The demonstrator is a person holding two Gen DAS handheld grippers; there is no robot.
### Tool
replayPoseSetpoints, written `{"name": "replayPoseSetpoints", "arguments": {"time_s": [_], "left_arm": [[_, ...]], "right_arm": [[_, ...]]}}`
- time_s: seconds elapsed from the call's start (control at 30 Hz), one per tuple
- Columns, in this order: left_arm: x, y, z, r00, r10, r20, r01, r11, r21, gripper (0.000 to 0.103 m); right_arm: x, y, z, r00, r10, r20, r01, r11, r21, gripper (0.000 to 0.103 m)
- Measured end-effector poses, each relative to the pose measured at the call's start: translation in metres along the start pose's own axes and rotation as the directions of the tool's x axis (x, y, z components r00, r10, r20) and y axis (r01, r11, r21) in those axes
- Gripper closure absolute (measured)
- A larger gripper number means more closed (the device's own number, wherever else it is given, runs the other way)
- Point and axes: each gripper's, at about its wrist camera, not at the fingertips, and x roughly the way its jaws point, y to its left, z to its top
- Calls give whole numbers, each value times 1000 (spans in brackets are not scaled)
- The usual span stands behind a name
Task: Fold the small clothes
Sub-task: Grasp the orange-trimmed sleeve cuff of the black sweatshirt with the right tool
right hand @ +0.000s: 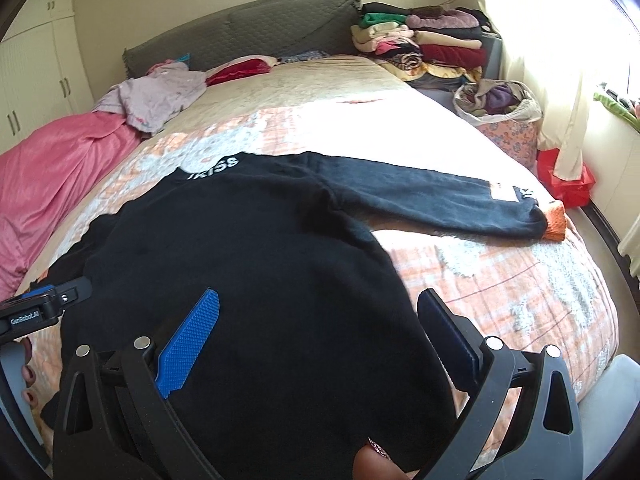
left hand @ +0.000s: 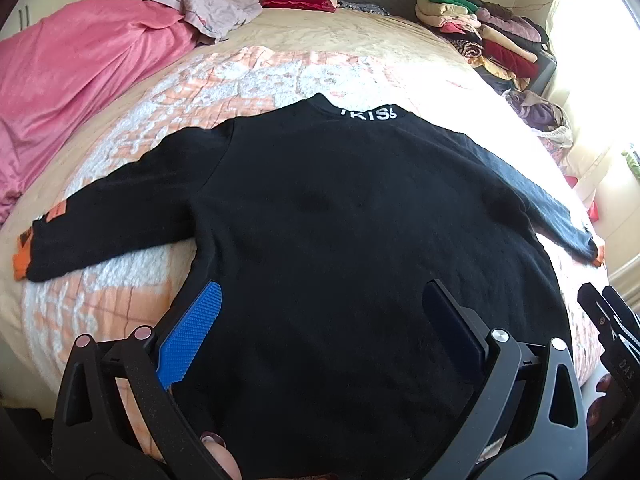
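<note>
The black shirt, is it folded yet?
Not yet. The black shirt is spread flat on the bed, both sleeves out. Both tongs, left and right, are open over its hem, gripping nothing. All folds remain. A stack of folded clothes sits by the headboard.

Wide bed point(right hand: 520, 280) with peach-and-white patterned cover ahead, grey quilted headboard point(right hand: 248, 36) at the far end, cream wardrobe doors point(right hand: 36, 80) far left, sunlit curtain point(right hand: 560, 60) along the right wall, bright daylight falling across the right side of the mattress
</note>
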Motion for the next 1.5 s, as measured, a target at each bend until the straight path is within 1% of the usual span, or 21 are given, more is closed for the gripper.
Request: {"name": "replayPoseSetpoints", "arguments": {"time_s": [0.27, 0.33, 0.43, 0.5, 0.53, 0.6, 0.67, 0.77, 0.83, 0.97, 1.13, 1.2, 1.33, 1.5], "left_arm": [[13, -11, 31, 1000, -10, 6, 10, 1000, 8, 8], [18, -13, 38, 1000, -10, 2, 10, 1000, 6, 8], [30, -17, 49, 1000, -16, -27, 17, 1000, 12, 8], [37, -18, 56, 1000, -12, -27, 13, 1000, 5, 8], [40, -18, 60, 1000, -10, -24, 10, 1000, -1, 8], [46, -18, 66, 1000, -10, -21, 10, 1000, -10, 8], [53, -18, 73, 1000, -2, -20, 2, 1000, -20, 8], [63, -17, 81, 1000, 0, -19, -1, 999, -34, 8], [68, -18, 84, 1000, 4, -16, -5, 999, -35, 8], [80, -17, 95, 999, 35, -13, -35, 999, -36, 8], [96, -10, 104, 999, 48, -9, -48, 997, -68, 8], [104, -7, 104, 998, 56, -10, -56, 996, -72, 8], [116, -1, 103, 998, 62, -2, -62, 995, -84, 8], [121, 5, 102, 997, 81, -2, -81, 994, -73, 8]], "right_arm": [[20, -38, 19, 998, -59, -19, 61, 994, 87, 4], [26, -52, 23, 997, -68, -27, 71, 990, 125, 4], [36, -76, 29, 996, -84, -40, 91, 976, 196, 4], [42, -90, 32, 994, -98, -50, 107, 966, 234, 4], [46, -101, 34, 993, -108, -56, 119, 958, 259, 4], [51, -115, 37, 986, -152, -70, 166, 945, 281, 4], [55, -131, 40, 981, -180, -73, 194, 934, 301, 4], [67, -154, 42, 980, -176, -96, 199, 911, 362, 4], [73, -170, 44, 974, -197, -112, 226, 890, 395, 4], [85, -199, 45, 962, -232, -142, 271, 855, 443, 4], [103, -229, 46, 952, -239, -193, 305, 814, 495, 4], [110, -238, 47, 956, -218, -194, 289, 805, 518, 4], [127, -258, 46, 961, -179, -209, 270, 764, 586, 4], [133, -266, 54, 968, -187, -170, 253, 747, 615, 5]]}}
